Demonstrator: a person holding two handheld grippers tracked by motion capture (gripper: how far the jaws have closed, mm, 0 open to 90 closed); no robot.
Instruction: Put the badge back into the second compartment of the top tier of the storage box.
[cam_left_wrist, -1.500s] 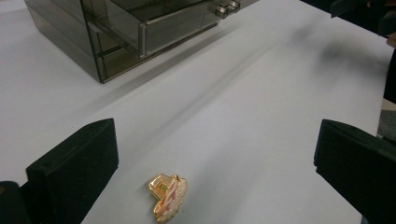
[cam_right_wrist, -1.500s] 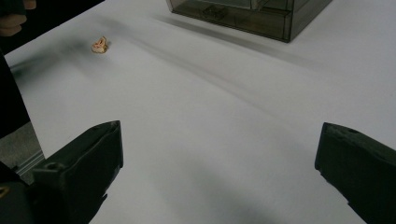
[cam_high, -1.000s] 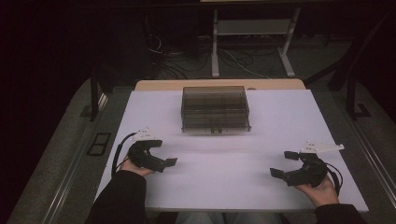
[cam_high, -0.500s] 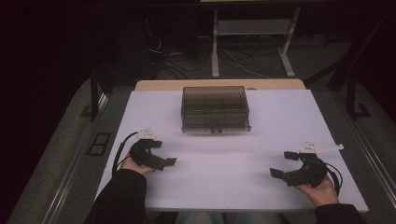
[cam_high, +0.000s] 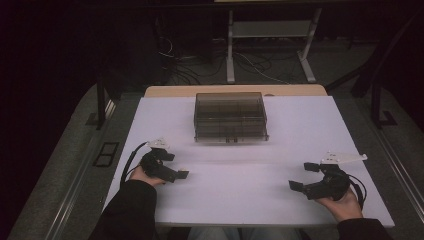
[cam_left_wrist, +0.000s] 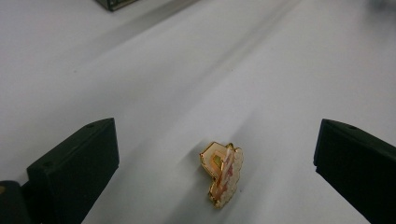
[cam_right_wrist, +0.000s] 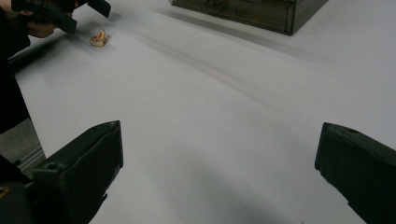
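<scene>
I see a small gold-edged pin (cam_left_wrist: 222, 173) lying flat on the white table (cam_high: 300, 130), centred between my left gripper (cam_left_wrist: 215, 163)'s spread jaws and touching neither. It looks like glossy enamel, lumpy in outline, with cream and pink patches. My left gripper is released, jaws wide, holding nothing. My right gripper (cam_right_wrist: 219, 172) is also released over bare table, well apart from the pin. A smoky, see-through plastic box (cam_high: 230, 116) with compartments sits beyond the pin, toward the far edge.
</scene>
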